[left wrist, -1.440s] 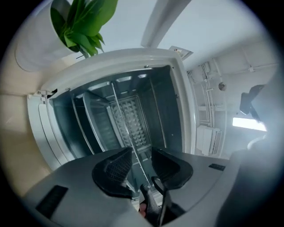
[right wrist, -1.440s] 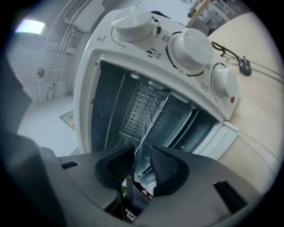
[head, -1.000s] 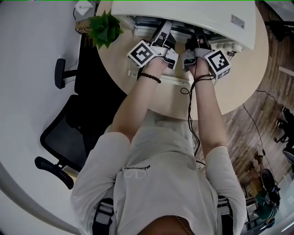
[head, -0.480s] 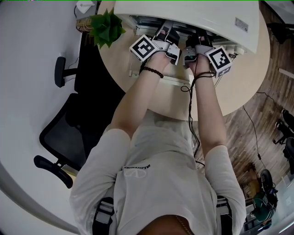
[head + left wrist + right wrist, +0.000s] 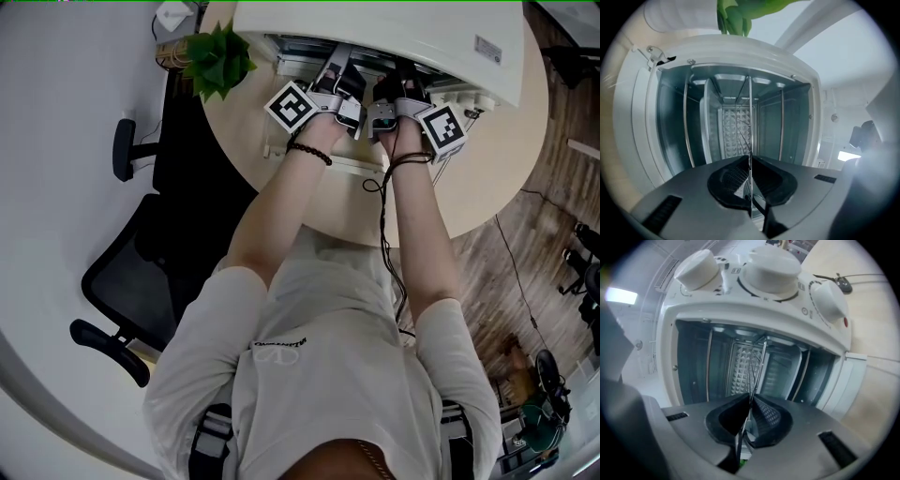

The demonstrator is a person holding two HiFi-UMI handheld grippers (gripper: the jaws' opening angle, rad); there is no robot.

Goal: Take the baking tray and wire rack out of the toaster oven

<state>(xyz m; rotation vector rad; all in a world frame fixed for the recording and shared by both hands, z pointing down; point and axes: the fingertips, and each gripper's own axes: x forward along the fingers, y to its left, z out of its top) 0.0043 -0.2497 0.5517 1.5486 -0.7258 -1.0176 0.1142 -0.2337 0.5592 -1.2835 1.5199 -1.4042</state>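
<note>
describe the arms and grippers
The left hand-held gripper and right hand-held gripper: grey, black pads, white cube with black square marker; black bead bracelet on left wrist, black cable on right; short pale sleeves. Jaws just closed, metal wire rack between.

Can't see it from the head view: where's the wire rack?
The wire rack sits inside the open toaster oven, edge-on at the centre of both gripper views; the left gripper and right gripper have just been closing and clamp its front edge.

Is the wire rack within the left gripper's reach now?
Likely yes: the toaster oven stands open, and the left gripper has just been closing its jaws on what looks like the wire rack, at its front edge.
</note>
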